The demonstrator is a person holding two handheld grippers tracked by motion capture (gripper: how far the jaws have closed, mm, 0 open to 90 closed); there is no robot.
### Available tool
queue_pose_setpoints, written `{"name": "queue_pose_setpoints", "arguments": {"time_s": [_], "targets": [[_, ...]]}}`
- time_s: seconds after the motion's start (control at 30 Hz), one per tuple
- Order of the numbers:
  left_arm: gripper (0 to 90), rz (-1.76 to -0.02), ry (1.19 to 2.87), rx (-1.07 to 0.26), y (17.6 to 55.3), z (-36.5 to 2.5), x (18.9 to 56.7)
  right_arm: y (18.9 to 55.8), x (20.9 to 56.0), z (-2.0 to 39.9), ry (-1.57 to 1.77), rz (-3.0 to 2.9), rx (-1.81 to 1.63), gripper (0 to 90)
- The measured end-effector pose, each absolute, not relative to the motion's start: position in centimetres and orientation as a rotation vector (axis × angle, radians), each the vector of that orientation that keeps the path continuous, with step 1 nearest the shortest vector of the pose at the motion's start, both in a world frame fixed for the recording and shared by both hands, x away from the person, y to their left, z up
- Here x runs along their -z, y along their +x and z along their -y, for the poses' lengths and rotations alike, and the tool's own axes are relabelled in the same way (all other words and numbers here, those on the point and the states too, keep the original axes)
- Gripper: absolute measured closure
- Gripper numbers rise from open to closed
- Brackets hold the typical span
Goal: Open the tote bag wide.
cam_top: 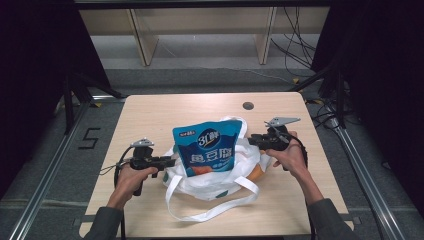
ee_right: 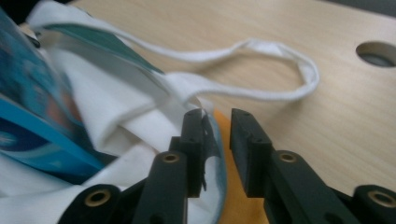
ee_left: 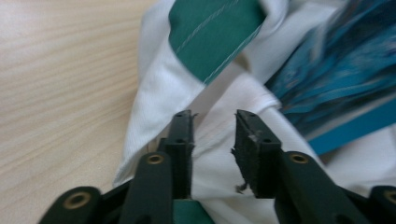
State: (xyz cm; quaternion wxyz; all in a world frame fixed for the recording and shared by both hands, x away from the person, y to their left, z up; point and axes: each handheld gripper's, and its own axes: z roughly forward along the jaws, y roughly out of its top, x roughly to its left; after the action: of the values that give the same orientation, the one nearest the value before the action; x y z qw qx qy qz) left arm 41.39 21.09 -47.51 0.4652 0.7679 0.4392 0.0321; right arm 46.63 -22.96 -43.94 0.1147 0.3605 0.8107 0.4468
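Observation:
A white cloth bag [cam_top: 215, 182] with green trim lies in the middle of the wooden table [cam_top: 150, 115]. A blue snack pouch [cam_top: 210, 147] stands up out of its mouth, and an orange packet [cam_top: 257, 172] shows at its right side. My left gripper [cam_top: 170, 161] is at the bag's left edge. In the left gripper view its jaws [ee_left: 214, 122] stand apart over the white cloth [ee_left: 163, 88], not pressing it. My right gripper [cam_top: 252, 140] is at the bag's right edge. Its jaws [ee_right: 217, 119] stand apart over the orange packet [ee_right: 243, 205], by a clear plastic edge.
One long bag strap [cam_top: 210, 212] loops toward the table's front edge; the other strap [ee_right: 280, 51] lies on the wood behind the bag. A round hole [cam_top: 248, 105] sits near the table's far edge. Bare tabletop lies left and right of the bag.

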Motion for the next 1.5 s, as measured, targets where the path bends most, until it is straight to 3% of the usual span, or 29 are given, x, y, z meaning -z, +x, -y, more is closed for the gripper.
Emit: {"name": "queue_pose_setpoints", "arguments": {"time_s": [0.23,0.43,0.77,0.97,1.5], "targets": [[48.8,-1.059,1.861,-0.14,38.6,-21.7,45.5,44.1,43.1,23.5,1.091,-2.329,-1.302,50.9],[38.9,-1.052,1.868,-0.222,36.0,-21.6,45.0,42.5,43.0,24.6,1.099,-2.343,-1.288,46.2],[27.2,-1.1,1.883,-0.239,32.6,-20.9,45.8,40.2,43.4,26.0,1.098,-2.348,-1.244,40.9],[24.5,-1.095,1.931,-0.289,31.8,-21.0,46.2,38.9,43.6,26.5,1.119,-2.38,-1.24,39.3],[20.3,-1.169,1.851,-0.286,29.6,-21.7,48.4,35.5,44.9,27.9,1.123,-2.381,-1.192,35.1]]}}
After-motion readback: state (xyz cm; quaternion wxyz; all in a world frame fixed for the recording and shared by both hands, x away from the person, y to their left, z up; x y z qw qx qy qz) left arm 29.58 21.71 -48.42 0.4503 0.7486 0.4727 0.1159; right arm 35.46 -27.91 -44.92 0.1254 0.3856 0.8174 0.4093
